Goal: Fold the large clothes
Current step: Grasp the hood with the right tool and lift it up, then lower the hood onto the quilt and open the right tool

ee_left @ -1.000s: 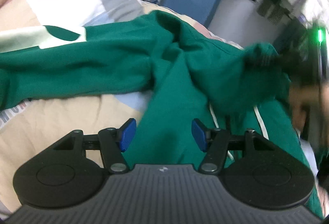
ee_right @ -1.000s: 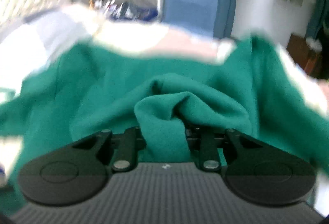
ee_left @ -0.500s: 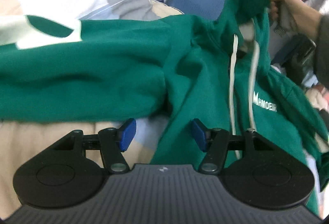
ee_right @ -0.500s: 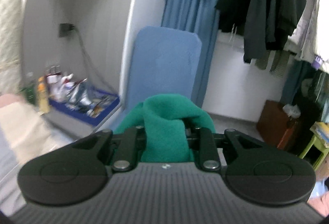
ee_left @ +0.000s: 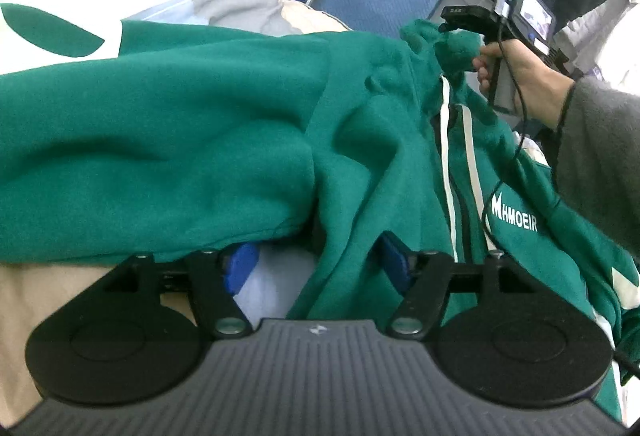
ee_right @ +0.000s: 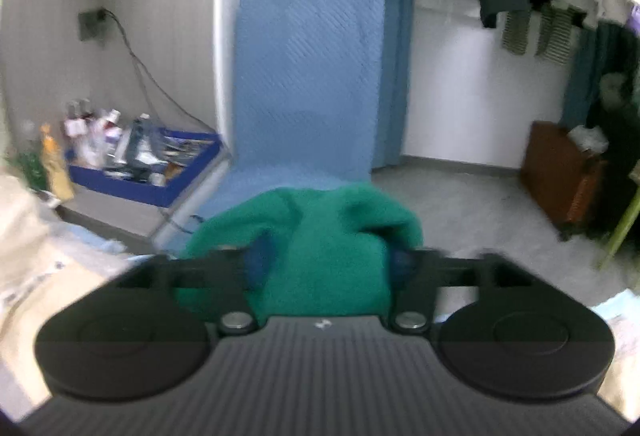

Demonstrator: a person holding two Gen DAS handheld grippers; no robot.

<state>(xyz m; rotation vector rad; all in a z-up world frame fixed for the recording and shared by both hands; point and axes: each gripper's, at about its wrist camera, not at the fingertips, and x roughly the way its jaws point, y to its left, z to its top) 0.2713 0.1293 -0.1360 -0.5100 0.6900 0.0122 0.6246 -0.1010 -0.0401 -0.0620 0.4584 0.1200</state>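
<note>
The green hoodie (ee_left: 208,140) is spread over the bed (ee_left: 60,300), in front of the left tongs (ee_left: 316,266) and off to both sides of them. A second ago the hood (ee_right: 316,236) was pinched tight in the right tongs (ee_right: 326,262) and was carried up and away across the room. Now the jaws of the right tongs are being opened wide. The hood is still bunched between the blue pads (ee_right: 258,262), but it looks loose there, so it is probably being let go. That would mean the hood has been pulled out straight and can be laid flat for folding.

The left tongs were moved down and closer to the cloth. Their jaws are being opened a bit more too. A fold of the hoodie's side lies between the pads, close by the right-hand one, and it is not squeezed. The left-hand pad sits over pale blue sheet.

The hoodie is made of thick, soft, fuzzy cloth that puffs into fat round wrinkles. One long sleeve (ee_left: 120,156) is stretched out to the left of the left tongs. Two flat white strings (ee_left: 448,164) hang down from the neck, ahead and to the right. White letters (ee_left: 514,222) are printed on the chest. The bed cover is smooth, in tan, white and grey patches.
</note>
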